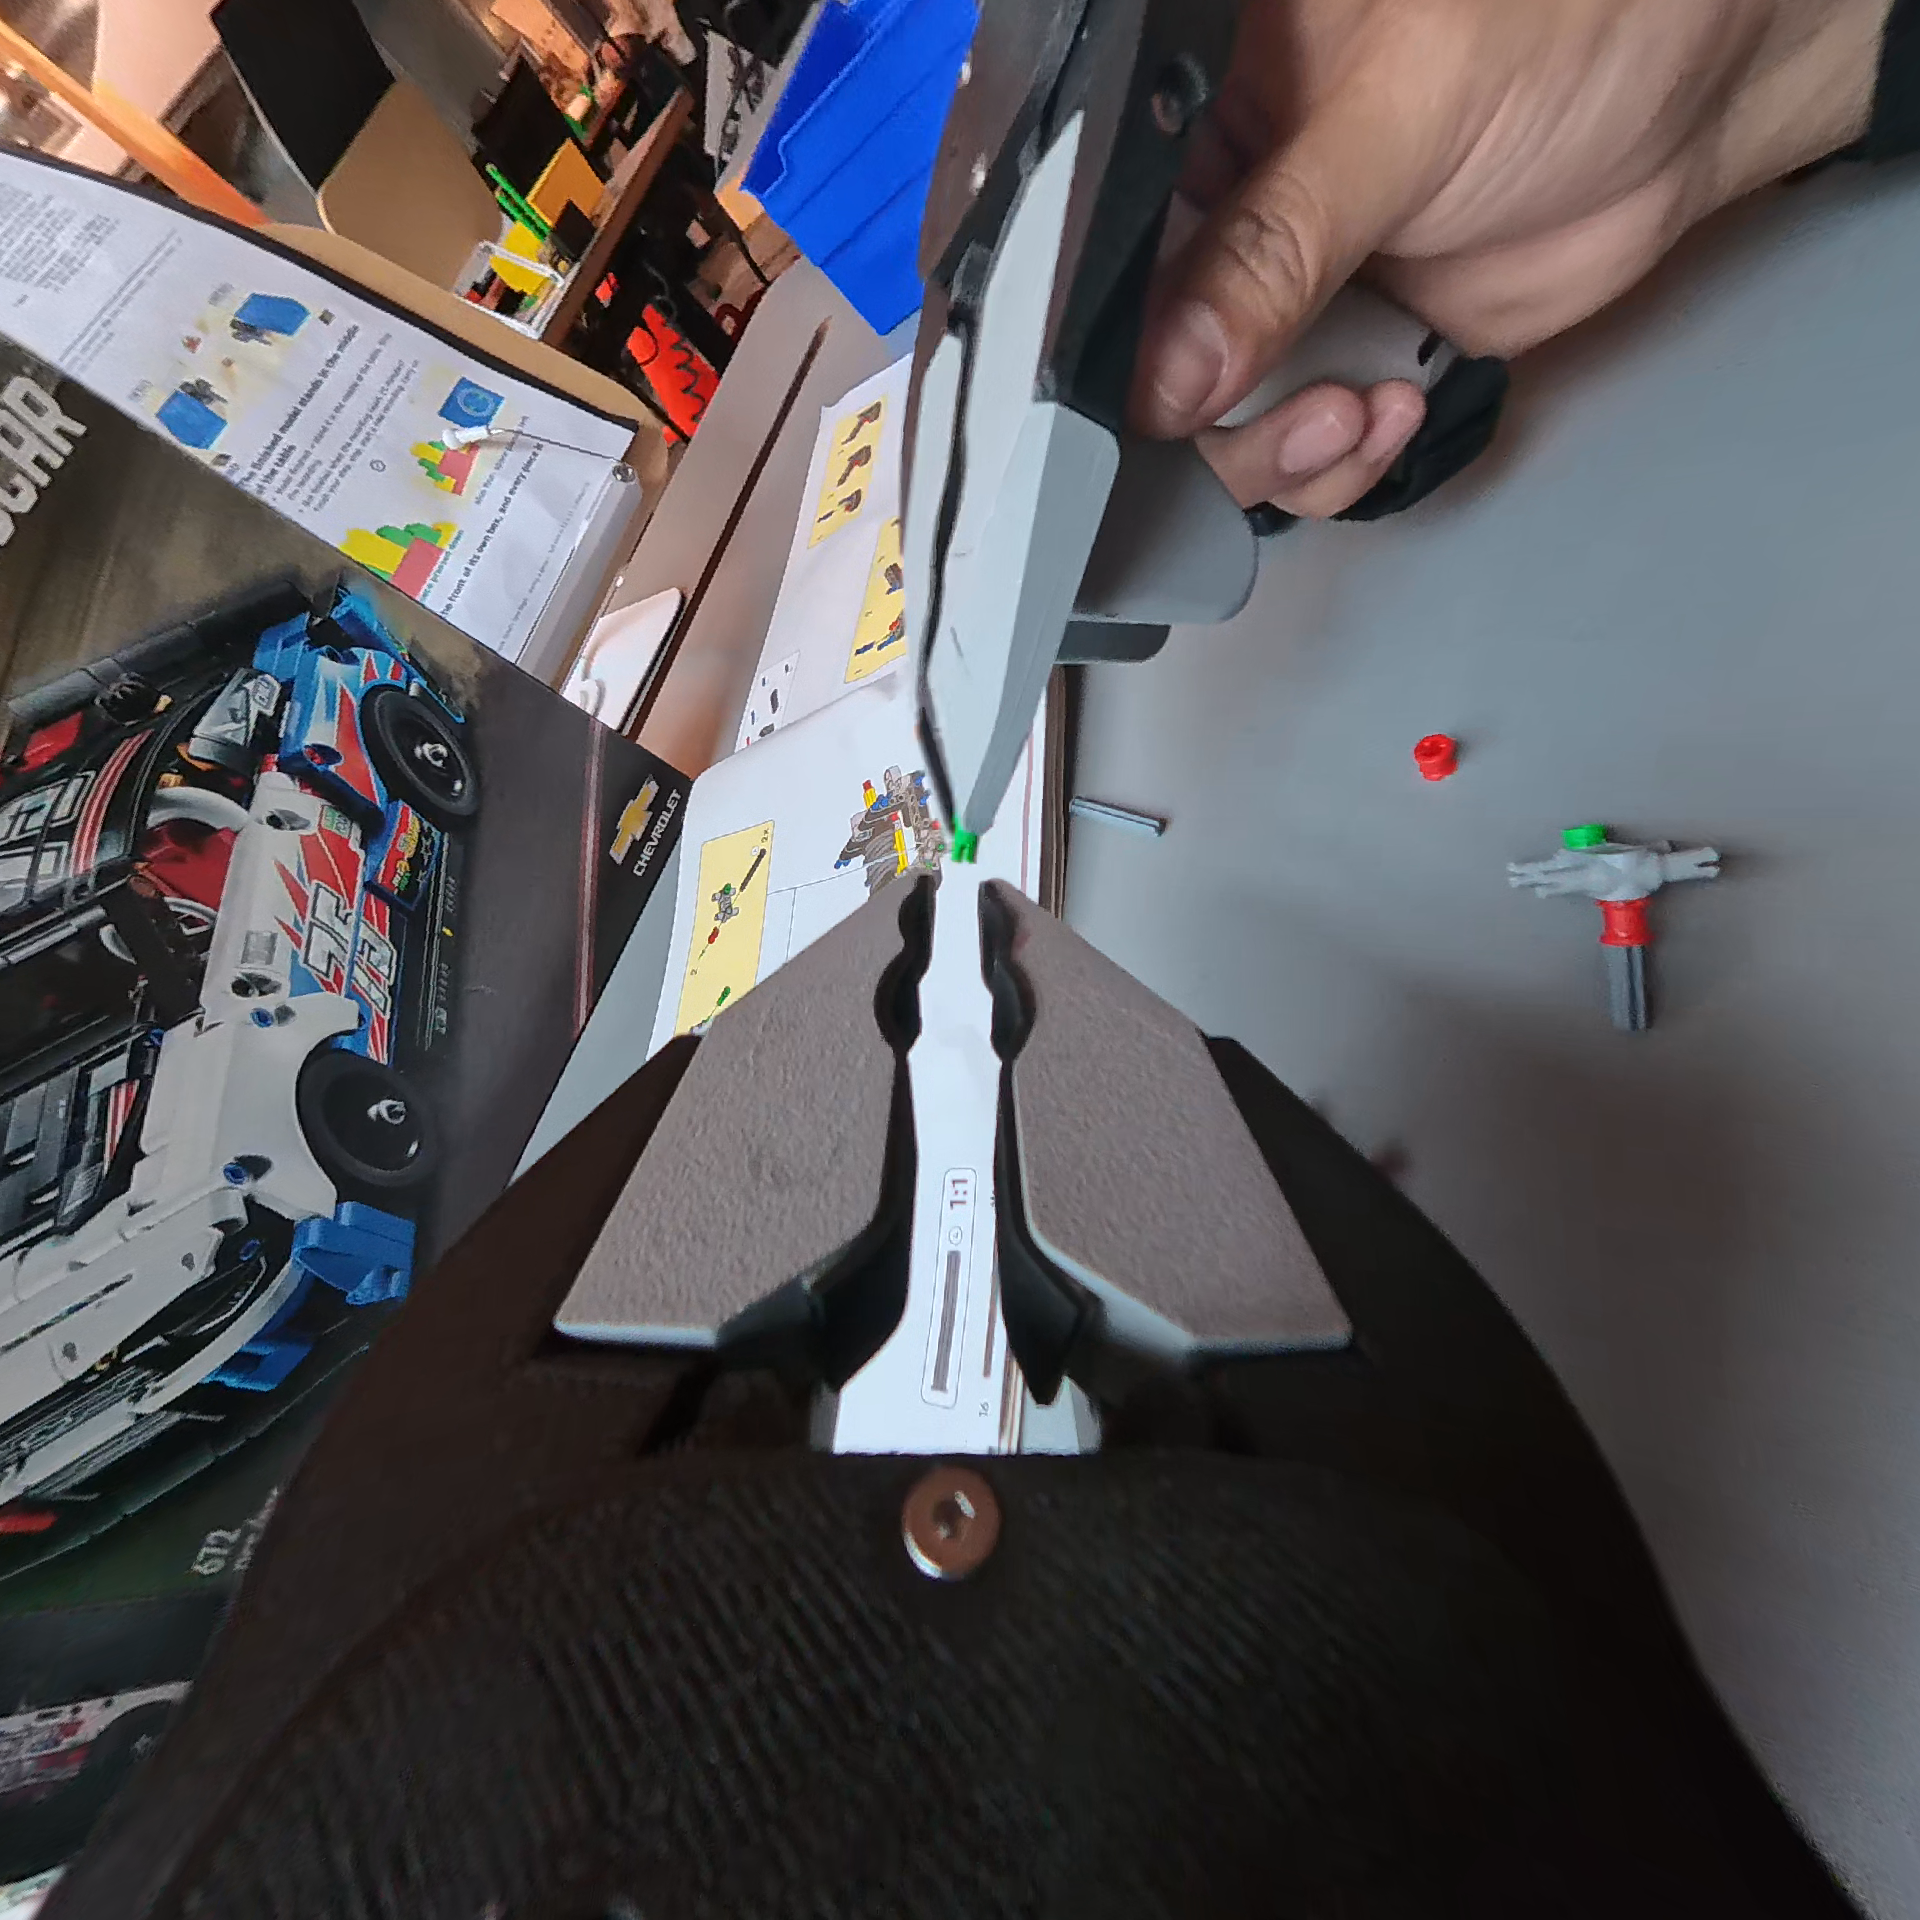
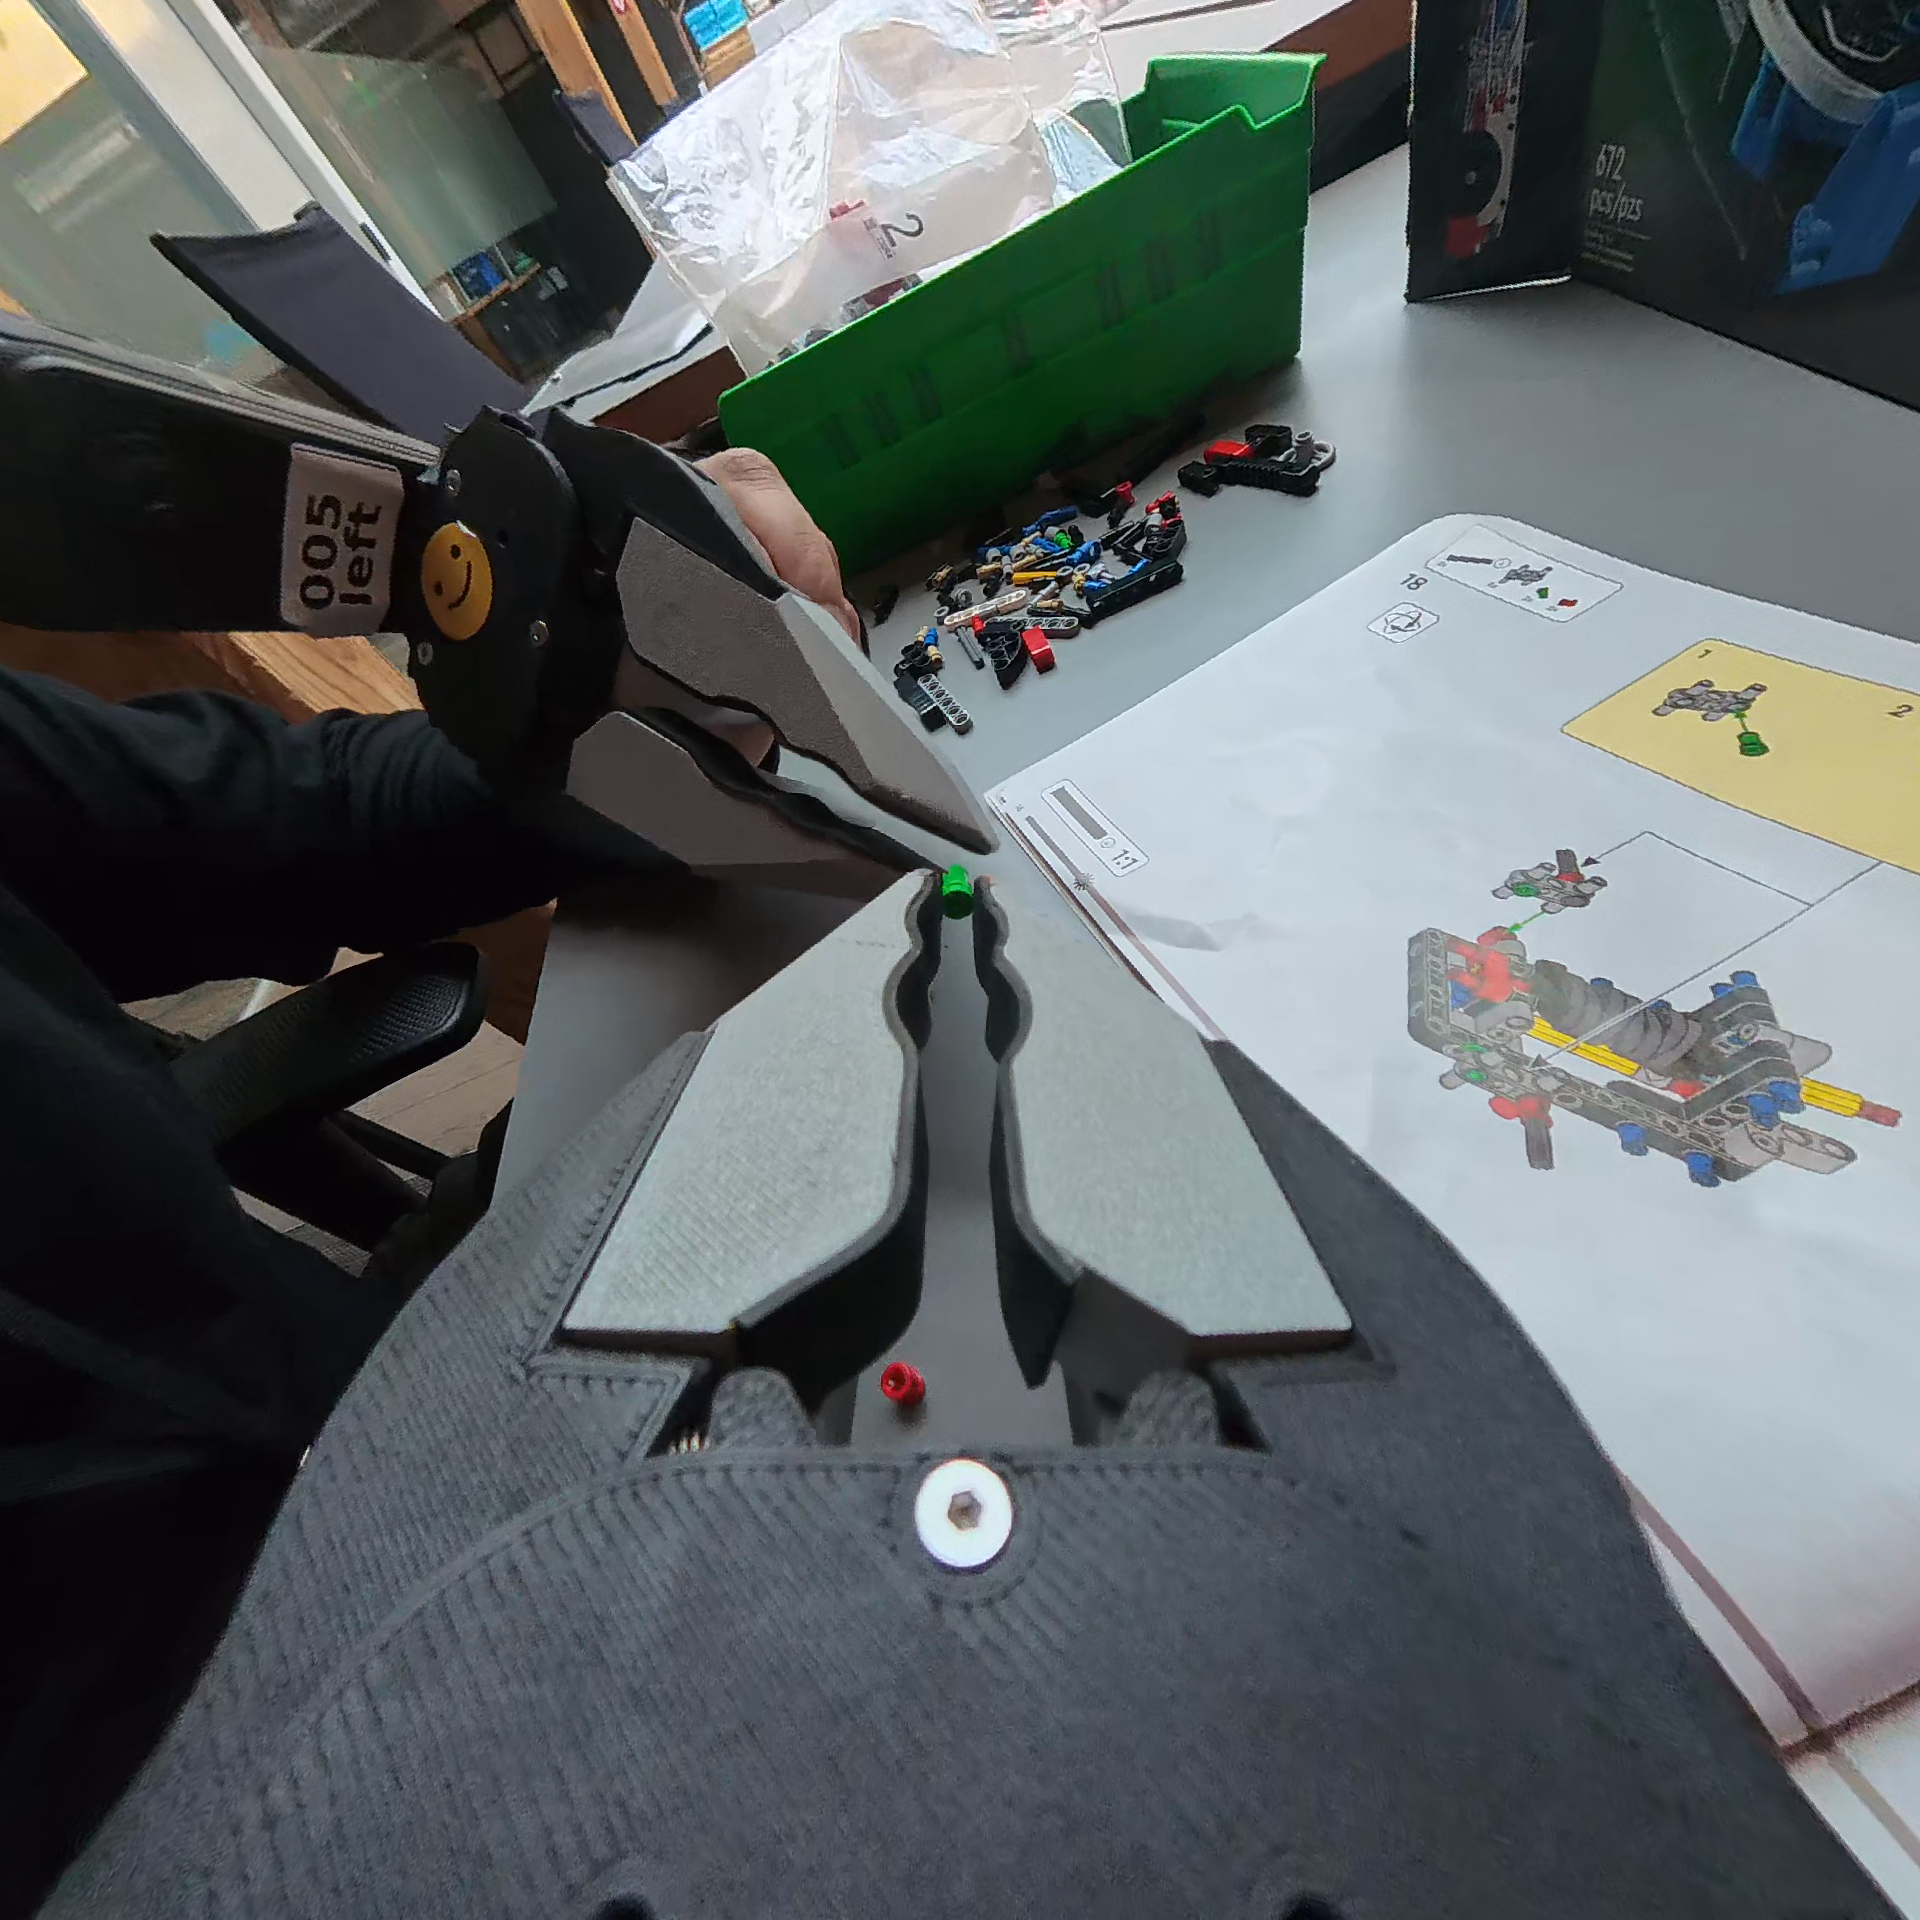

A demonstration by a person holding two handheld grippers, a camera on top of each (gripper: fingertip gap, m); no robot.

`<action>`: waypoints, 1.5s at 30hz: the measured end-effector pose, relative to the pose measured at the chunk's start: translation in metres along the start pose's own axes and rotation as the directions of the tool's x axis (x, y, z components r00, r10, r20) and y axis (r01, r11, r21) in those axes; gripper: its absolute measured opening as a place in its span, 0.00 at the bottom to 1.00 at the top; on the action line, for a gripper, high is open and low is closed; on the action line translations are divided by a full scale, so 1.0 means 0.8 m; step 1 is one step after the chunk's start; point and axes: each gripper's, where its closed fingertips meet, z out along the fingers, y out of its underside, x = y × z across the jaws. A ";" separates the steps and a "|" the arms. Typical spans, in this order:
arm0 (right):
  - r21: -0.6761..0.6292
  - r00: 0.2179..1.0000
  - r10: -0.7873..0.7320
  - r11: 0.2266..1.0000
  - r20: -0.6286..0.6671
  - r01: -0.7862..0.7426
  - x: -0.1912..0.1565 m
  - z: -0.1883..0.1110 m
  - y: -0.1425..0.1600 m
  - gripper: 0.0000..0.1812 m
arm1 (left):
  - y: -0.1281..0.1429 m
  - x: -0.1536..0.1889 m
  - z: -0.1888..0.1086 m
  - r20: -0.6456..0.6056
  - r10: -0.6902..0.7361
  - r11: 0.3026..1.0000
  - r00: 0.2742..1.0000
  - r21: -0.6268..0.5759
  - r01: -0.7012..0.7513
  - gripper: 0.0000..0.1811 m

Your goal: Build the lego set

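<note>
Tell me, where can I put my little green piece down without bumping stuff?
Bare grey table lies beside the small grey assembly, right of the booklet. Another bare strip sits between the green bin, the box and the booklet. Crowded: the loose pieces before the bin.

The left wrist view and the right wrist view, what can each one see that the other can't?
Only the left wrist view shows the grey assembly on the table, a loose grey axle and a blue bin. Only the right wrist view shows the green bin, the pile of loose pieces and the plastic bag. Both show the green piece pinched at the right gripper tips, the left gripper just short of it, the red piece and the instruction booklet.
</note>
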 end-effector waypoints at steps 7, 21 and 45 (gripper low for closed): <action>-0.026 0.999 -0.029 0.999 -0.029 0.028 0.001 0.004 0.004 0.02 | 0.003 0.003 0.002 0.024 0.072 0.997 0.997 -0.030 -0.071 0.00; -0.030 0.999 -0.018 0.999 -0.030 0.017 0.004 0.004 0.006 0.02 | 0.002 0.003 0.003 0.023 0.057 0.998 0.998 -0.028 -0.056 0.02; -0.057 0.997 -0.059 0.997 -0.049 0.056 0.004 0.004 0.010 0.02 | -0.005 0.007 -0.002 0.010 0.054 0.998 0.998 -0.020 -0.054 0.00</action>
